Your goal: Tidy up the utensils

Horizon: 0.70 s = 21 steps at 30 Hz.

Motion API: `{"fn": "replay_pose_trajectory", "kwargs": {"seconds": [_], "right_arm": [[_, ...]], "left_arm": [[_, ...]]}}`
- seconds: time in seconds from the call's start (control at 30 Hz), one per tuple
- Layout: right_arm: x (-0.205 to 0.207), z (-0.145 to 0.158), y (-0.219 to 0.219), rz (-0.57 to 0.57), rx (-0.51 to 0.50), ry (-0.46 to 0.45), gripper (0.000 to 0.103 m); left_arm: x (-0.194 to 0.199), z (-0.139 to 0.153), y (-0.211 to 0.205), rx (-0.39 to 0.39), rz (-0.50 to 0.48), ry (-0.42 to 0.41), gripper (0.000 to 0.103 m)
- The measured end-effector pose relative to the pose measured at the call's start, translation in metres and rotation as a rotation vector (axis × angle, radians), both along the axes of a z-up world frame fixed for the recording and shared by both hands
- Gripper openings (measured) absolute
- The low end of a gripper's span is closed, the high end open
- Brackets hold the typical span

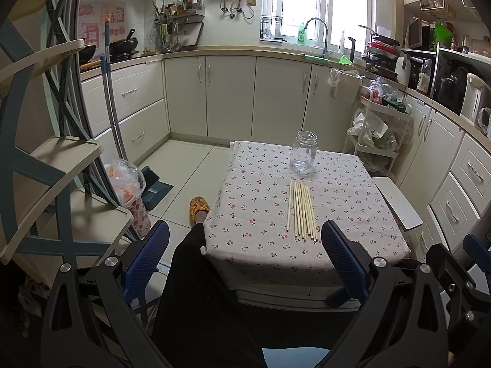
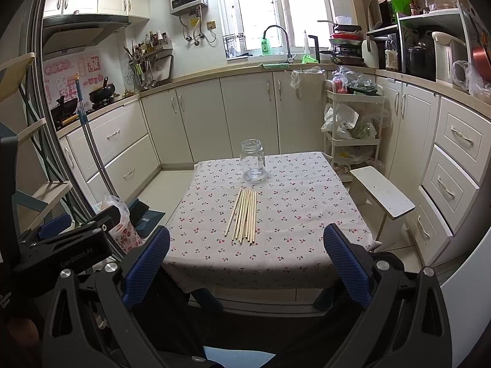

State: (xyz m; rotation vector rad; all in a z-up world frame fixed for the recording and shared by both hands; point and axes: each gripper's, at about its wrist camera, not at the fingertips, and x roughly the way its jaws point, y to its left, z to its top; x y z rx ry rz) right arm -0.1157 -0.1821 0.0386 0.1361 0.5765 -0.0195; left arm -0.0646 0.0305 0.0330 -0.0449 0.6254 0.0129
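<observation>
Several pale wooden chopsticks (image 1: 300, 211) lie side by side on a small table with a cherry-print cloth (image 1: 254, 202). An empty clear glass jar (image 1: 303, 153) stands upright just behind them. My left gripper (image 1: 245, 239) is open and empty, held back over the table's near edge. In the right wrist view the chopsticks (image 2: 244, 216) and the jar (image 2: 253, 161) show on the cloth (image 2: 307, 208). My right gripper (image 2: 247, 242) is open and empty, short of the table's front edge. The left gripper (image 2: 61, 239) shows at that view's left.
A white stool (image 2: 382, 194) stands right of the table, with a white trolley of bags (image 2: 353, 122) behind it. A shelf rack (image 1: 46, 168), a broom and dustpan (image 1: 153, 190) and a bag (image 1: 125, 181) are at the left. My leg and slipper (image 1: 199, 207) are beside the table.
</observation>
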Motion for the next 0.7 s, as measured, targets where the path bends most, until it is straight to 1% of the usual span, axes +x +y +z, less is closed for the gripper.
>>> {"fn": "replay_pose_trajectory", "kwargs": {"seconds": [0.7], "right_arm": [[-0.0008,-0.0005,0.001,-0.002,0.002,-0.002,0.096]], "left_arm": [[-0.0004,0.0021,-0.0022,-0.001,0.001,0.0,0.095]]}}
